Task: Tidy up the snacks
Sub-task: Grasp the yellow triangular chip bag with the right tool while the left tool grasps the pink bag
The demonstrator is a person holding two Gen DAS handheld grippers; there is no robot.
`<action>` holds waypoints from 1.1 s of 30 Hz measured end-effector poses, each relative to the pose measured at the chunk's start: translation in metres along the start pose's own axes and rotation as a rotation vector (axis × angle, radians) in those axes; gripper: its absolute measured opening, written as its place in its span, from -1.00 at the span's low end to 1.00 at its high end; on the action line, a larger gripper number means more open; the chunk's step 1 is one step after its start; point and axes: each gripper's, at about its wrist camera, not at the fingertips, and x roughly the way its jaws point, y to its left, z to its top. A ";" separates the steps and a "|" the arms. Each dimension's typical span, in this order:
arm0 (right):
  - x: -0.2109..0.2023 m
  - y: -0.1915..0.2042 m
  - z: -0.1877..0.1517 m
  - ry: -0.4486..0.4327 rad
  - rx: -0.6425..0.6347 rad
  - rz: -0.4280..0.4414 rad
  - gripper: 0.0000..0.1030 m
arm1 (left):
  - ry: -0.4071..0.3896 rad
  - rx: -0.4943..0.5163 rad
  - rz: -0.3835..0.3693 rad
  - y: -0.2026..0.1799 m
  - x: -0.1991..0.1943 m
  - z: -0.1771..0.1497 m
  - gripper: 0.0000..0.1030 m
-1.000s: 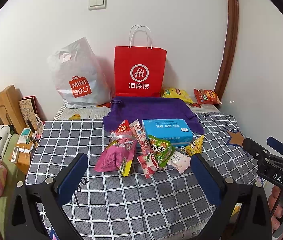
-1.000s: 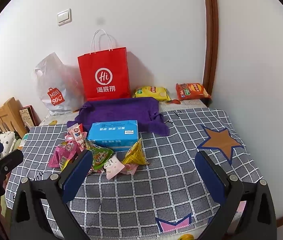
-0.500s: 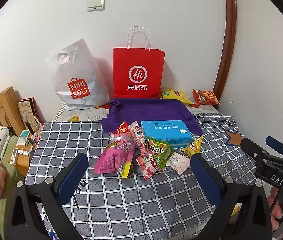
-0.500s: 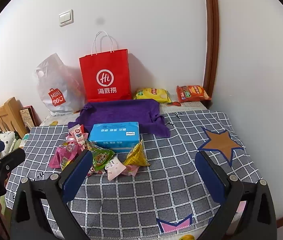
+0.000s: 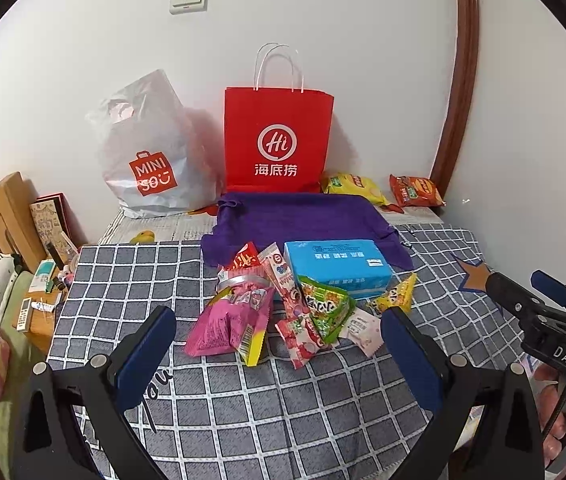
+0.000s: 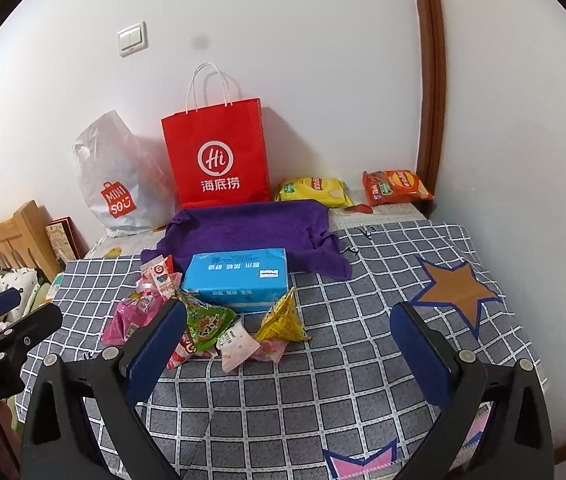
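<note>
Both views crept nearer the snack pile — grippers gape.

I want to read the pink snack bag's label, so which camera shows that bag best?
The left wrist view: the pink snack bag lies unobstructed between the open left gripper fingers. In the right wrist view the bag is smaller and partly hidden behind a finger of the right gripper.

We look along each claw from the near tabletop edge toward the wall; both views share the snack pile and red bag.
</note>
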 end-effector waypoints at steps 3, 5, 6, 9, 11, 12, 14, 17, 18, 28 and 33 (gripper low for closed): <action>0.016 -0.004 0.002 0.032 0.003 -0.004 0.96 | 0.018 -0.014 -0.002 0.005 0.013 0.001 0.99; 0.026 -0.006 0.001 0.031 -0.006 -0.029 0.96 | 0.038 -0.025 0.002 0.010 0.025 0.001 0.99; 0.031 -0.008 0.000 0.027 -0.013 -0.039 0.96 | 0.051 -0.030 0.003 0.012 0.032 0.000 0.99; 0.050 -0.013 -0.004 0.044 -0.019 -0.033 0.94 | 0.086 -0.036 0.007 0.017 0.053 -0.001 0.99; 0.064 -0.015 -0.007 0.066 -0.018 -0.023 0.87 | 0.107 -0.042 0.010 0.020 0.069 -0.002 0.98; 0.075 -0.015 -0.010 0.085 -0.022 -0.017 0.84 | 0.117 -0.045 0.012 0.020 0.075 -0.003 0.98; 0.092 -0.011 -0.014 0.116 -0.037 -0.017 0.78 | 0.136 -0.048 0.011 0.021 0.087 -0.005 0.98; 0.115 -0.006 -0.021 0.152 -0.060 -0.021 0.67 | 0.173 -0.043 0.008 0.023 0.105 -0.007 0.98; 0.123 -0.005 -0.023 0.166 -0.062 -0.018 0.66 | 0.185 -0.041 0.010 0.023 0.111 -0.008 0.98; 0.188 0.004 -0.033 0.290 -0.052 -0.010 0.45 | 0.231 -0.059 0.006 0.040 0.137 -0.008 0.98; 0.213 0.003 -0.041 0.384 -0.029 -0.004 -0.04 | 0.240 -0.091 0.010 0.059 0.142 -0.012 0.98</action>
